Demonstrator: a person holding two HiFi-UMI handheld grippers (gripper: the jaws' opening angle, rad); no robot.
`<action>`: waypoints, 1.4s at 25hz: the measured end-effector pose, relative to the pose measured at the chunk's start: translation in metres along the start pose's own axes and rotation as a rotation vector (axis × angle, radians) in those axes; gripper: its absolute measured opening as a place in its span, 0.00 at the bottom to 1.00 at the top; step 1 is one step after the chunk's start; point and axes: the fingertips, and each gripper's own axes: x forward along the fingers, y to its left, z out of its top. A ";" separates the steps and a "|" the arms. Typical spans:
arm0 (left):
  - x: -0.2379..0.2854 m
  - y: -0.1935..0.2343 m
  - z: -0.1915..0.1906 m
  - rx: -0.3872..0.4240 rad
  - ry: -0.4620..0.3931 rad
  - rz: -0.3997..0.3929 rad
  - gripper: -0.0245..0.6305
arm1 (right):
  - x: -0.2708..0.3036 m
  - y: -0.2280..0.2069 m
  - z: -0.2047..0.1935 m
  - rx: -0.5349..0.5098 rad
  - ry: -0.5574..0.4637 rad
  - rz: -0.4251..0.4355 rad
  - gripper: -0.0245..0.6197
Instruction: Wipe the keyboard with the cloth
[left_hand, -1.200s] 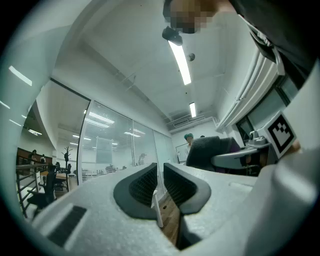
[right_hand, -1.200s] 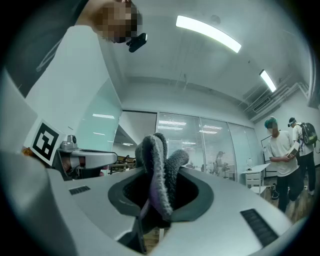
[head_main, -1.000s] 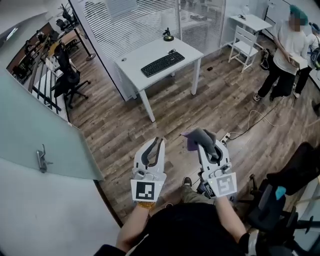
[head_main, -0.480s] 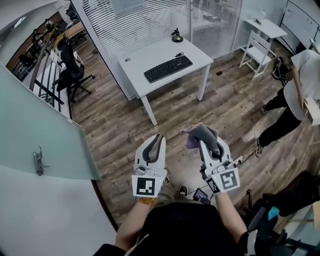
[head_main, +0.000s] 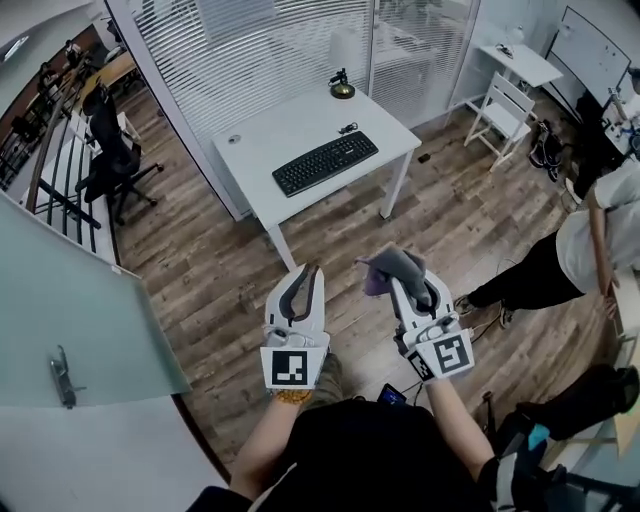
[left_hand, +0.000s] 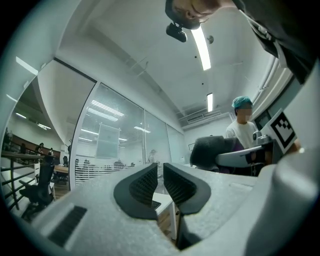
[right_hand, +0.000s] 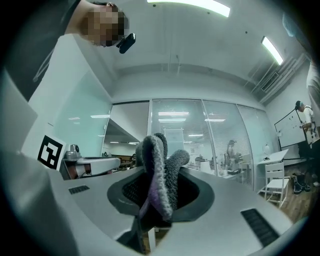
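A black keyboard (head_main: 325, 162) lies on a white table (head_main: 260, 140) ahead, well beyond both grippers. My right gripper (head_main: 398, 268) is shut on a grey and purple cloth (head_main: 388, 268), which bunches up over its tips; the cloth (right_hand: 159, 175) fills the jaws in the right gripper view. To its left my left gripper (head_main: 306, 276) is shut with nothing in it, its dark pads (left_hand: 145, 186) nearly touching. Both grippers hang over the wooden floor, short of the table.
A small lamp (head_main: 342, 86) and a mouse (head_main: 234, 139) sit on the table. Glass walls with blinds stand behind it. A person (head_main: 570, 255) stands at the right, near a white chair (head_main: 505, 100). A glass door (head_main: 70, 330) is at the left; office chairs are at far left.
Both grippers have moved forward toward the table, which now looks nearer. The person at the right has moved closer to the frame's right edge. Jaws are unchanged.
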 end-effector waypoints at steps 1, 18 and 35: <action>0.012 0.011 -0.003 0.000 0.002 -0.006 0.11 | 0.016 -0.004 -0.002 -0.005 0.007 -0.004 0.20; 0.141 0.126 -0.068 -0.015 0.041 -0.115 0.11 | 0.190 -0.064 -0.056 0.026 0.096 -0.119 0.20; 0.310 0.170 -0.162 0.041 0.150 -0.085 0.11 | 0.323 -0.242 -0.160 0.094 0.234 -0.131 0.20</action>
